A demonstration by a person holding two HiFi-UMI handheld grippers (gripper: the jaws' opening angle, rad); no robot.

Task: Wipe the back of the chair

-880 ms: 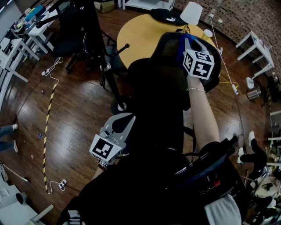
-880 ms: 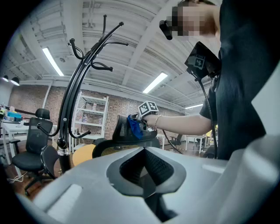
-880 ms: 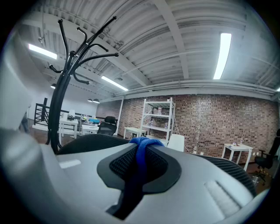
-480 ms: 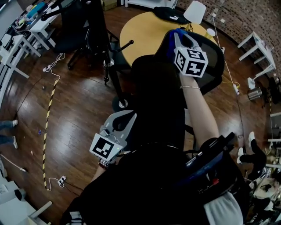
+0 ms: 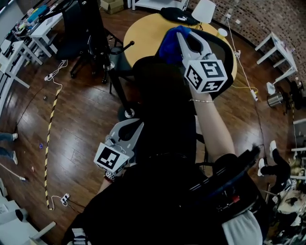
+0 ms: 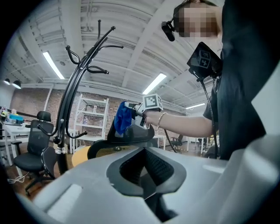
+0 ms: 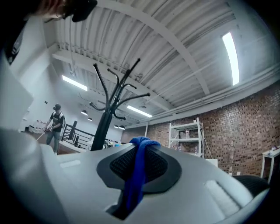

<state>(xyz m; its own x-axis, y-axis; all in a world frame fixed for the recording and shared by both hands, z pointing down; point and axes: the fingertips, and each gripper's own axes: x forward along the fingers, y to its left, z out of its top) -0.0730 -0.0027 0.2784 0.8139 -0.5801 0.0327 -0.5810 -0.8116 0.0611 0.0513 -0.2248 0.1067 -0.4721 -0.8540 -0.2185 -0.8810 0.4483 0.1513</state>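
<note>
Closest to the person, low and to the left of the chair back (image 5: 227, 61), the left gripper (image 5: 134, 126) hangs idle. Its jaws are pressed together with nothing between them, and it touches nothing. That looks like the first weak spot: with no steadying hold on the chair, a firm push from the wiping side could turn or shift the seat away from the stroke.

Further out, the right gripper (image 5: 180, 34) is raised at the top edge of the chair back, on an outstretched arm. Its jaws pinch a blue cloth (image 7: 135, 183), and only a narrow twisted fold of it sits between them, with the rest bunched ahead of the tips. A grip on so little fabric could let go when the cloth drags over the mesh, leaving it caught on the rim or dropped behind the chair. The bunch also sits high, at or just over the top edge, and I cannot tell whether it touches the mesh. A stroke begun from there may brush only the rim and miss the wide surface below. The hard tips could also scrape the mesh if the wad folds aside.

Just past the chair back is a round yellow table (image 5: 143, 33) with a white lamp (image 5: 204, 10) at its far side. An overshoot beyond the top edge would go that way. To the left of the chair back stands a black coat stand (image 6: 70, 100), near enough that a sideways swing could clip it.
</note>
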